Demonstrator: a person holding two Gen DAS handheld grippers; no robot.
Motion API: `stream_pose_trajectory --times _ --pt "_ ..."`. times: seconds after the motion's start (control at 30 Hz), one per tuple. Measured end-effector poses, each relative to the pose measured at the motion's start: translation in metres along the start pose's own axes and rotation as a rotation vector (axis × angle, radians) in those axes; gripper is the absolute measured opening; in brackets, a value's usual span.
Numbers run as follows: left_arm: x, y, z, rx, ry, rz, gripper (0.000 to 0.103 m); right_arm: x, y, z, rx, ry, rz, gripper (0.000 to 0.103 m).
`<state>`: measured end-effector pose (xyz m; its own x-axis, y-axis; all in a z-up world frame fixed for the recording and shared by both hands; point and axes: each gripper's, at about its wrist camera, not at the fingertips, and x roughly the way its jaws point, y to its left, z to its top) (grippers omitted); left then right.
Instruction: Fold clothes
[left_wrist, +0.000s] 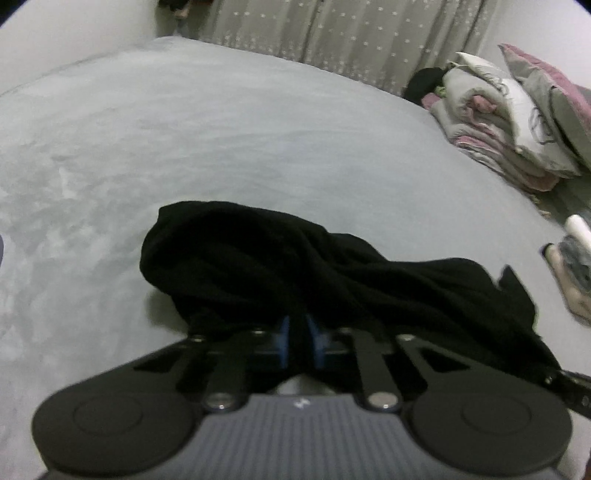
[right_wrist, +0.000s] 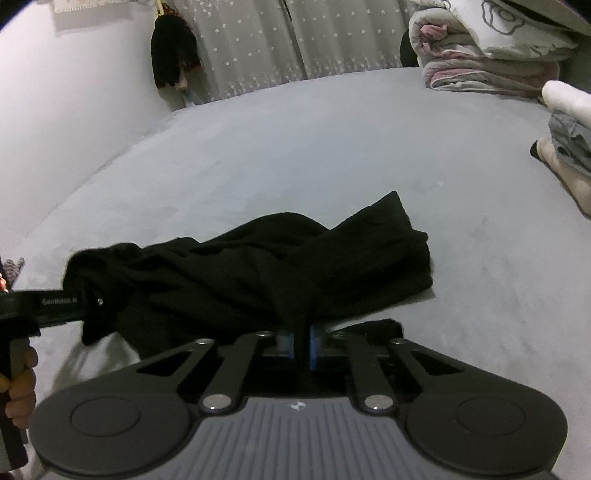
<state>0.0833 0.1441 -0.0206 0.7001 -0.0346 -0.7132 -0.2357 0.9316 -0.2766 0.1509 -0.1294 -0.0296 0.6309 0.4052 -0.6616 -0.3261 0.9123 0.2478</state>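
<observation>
Left gripper (left_wrist: 296, 341) pinching black garment (left_wrist: 295, 266), blue pads nearly together on bunched fold. Right gripper (right_wrist: 302, 345) clamping same garment (right_wrist: 258, 269) likewise. Garment lying crumpled on grey bed (left_wrist: 258, 129), just ahead of both grippers. Folded stack (right_wrist: 565, 147) sitting at right edge. Bedding pile (left_wrist: 517, 110) resting farther right; curtain (right_wrist: 295, 37) hanging behind.
</observation>
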Motion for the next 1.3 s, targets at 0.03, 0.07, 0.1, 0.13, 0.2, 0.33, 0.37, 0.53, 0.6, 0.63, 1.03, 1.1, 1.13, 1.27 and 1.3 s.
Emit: stream_pose_trajectory --times 0.03,0.07,0.1,0.13,0.2,0.33,0.37,0.53,0.6,0.63,1.03,1.1,1.13,1.27,1.3 --pt "-0.005 0.002 -0.002 0.002 0.007 -0.018 0.007 -0.005 -0.002 0.000 0.013 -0.001 0.009 0.010" --pt "-0.010 0.004 -0.004 0.006 0.015 -0.034 0.007 -0.010 -0.005 0.001 0.028 0.000 0.019 0.010" --pt "-0.015 0.006 -0.008 0.012 0.023 -0.051 0.007 -0.015 -0.008 0.001 0.042 0.000 0.030 0.009" --pt "-0.019 0.008 -0.011 0.019 0.033 -0.065 0.007 -0.020 -0.011 0.000 0.056 0.001 0.041 0.009" --pt "-0.028 0.012 -0.019 0.031 0.056 -0.092 0.007 -0.031 -0.017 -0.002 0.075 0.004 0.059 0.009" --pt "-0.045 0.019 -0.038 0.062 0.105 -0.135 0.007 -0.051 -0.028 -0.010 0.082 0.019 0.070 0.009" --pt "-0.049 0.020 -0.043 0.074 0.117 -0.144 0.007 -0.055 -0.030 -0.013 0.080 0.025 0.072 0.009" --pt "-0.076 0.023 -0.065 0.161 0.159 -0.189 0.007 -0.079 -0.044 -0.028 0.064 0.054 0.098 0.008" --pt "-0.086 0.025 -0.075 0.181 0.179 -0.215 0.007 -0.089 -0.051 -0.035 0.060 0.071 0.119 0.008" --pt "-0.091 0.027 -0.080 0.189 0.191 -0.229 0.007 -0.093 -0.055 -0.038 0.061 0.081 0.130 0.008" --pt "-0.118 0.047 -0.108 0.252 0.304 -0.345 0.006 -0.099 -0.094 -0.079 0.089 0.281 0.163 0.008" --pt "-0.116 0.049 -0.104 0.248 0.310 -0.349 0.007 -0.099 -0.093 -0.076 0.075 0.279 0.164 0.009" --pt "-0.115 0.051 -0.101 0.235 0.312 -0.352 0.009 -0.098 -0.092 -0.074 0.074 0.275 0.162 0.009" --pt "-0.112 0.064 -0.087 0.169 0.301 -0.370 0.051 -0.094 -0.088 -0.066 0.069 0.259 0.149 0.023" --pt "-0.112 0.069 -0.083 0.145 0.282 -0.369 0.057 -0.093 -0.086 -0.064 0.066 0.251 0.148 0.034"
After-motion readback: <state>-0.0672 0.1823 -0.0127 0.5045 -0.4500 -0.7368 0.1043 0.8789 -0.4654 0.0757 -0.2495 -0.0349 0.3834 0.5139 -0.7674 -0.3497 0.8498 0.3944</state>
